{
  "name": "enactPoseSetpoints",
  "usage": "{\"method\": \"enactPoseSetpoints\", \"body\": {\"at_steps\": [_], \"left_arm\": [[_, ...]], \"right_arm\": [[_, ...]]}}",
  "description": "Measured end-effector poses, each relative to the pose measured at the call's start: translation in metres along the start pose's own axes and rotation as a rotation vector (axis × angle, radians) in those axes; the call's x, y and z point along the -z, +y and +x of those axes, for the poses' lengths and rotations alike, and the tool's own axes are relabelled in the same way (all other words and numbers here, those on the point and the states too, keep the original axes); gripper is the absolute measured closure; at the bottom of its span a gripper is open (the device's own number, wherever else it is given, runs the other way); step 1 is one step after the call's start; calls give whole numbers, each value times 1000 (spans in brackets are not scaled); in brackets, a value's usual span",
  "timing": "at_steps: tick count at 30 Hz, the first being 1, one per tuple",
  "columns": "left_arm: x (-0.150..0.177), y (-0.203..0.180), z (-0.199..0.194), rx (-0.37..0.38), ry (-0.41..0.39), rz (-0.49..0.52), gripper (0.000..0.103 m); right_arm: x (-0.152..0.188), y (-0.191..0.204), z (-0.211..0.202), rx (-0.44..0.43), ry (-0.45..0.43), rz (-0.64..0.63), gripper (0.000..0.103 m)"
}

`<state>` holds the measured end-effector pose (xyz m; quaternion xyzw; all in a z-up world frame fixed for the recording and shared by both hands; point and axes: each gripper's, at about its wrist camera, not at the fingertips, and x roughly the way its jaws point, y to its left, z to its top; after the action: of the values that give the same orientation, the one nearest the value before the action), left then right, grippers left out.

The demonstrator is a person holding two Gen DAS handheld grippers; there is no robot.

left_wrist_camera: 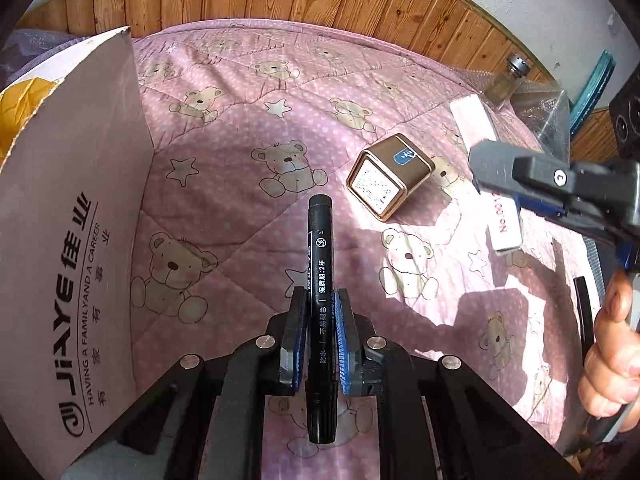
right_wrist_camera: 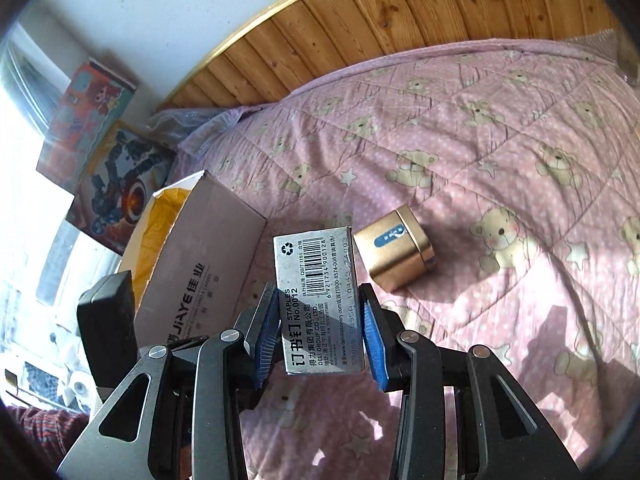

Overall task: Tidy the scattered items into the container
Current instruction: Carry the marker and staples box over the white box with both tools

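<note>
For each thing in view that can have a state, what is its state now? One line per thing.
Left gripper: shut on the marker.
Marker: capped, held between the pads, off the quilt.
Right gripper: shut on the staple box.
Staple box: closed, held above the quilt.
Tin: lying on its side on the quilt, lid on.
Carton: open, on the quilt.

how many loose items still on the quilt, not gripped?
2: gold tin lying on its side mid-quilt, pink-white box beyond it near the glass bottle. More may hide behind the right gripper.
</note>
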<state>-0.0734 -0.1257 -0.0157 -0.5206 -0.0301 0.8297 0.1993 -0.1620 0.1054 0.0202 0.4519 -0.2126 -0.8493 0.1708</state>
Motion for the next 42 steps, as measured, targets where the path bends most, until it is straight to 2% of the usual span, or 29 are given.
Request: {"method": "enactPoseSetpoints", "body": {"at_steps": [2, 4, 6, 8, 18, 30, 42], "left_arm": [[-2, -14, -7, 5, -12, 1, 89], [-1, -3, -10, 13, -24, 2, 89], [-33, -9, -3, 19, -36, 7, 89], [-43, -9, -16, 27, -48, 11, 89], [-29, -24, -42, 70, -104, 12, 89], [-7, -22, -80, 147, -155, -2, 89], [6, 5, -120, 213, -236, -69, 89]], "right_arm": [[9, 4, -5, -1, -3, 7, 62], [17, 9, -10, -4, -7, 12, 62], [27, 14, -17, -2, -12, 14, 62], [36, 19, -22, 0, -16, 19, 62], [73, 39, -45, 9, -38, 60, 62], [108, 61, -51, 32, -17, 73, 62], [111, 118, -60, 22, -24, -8, 62]]}}
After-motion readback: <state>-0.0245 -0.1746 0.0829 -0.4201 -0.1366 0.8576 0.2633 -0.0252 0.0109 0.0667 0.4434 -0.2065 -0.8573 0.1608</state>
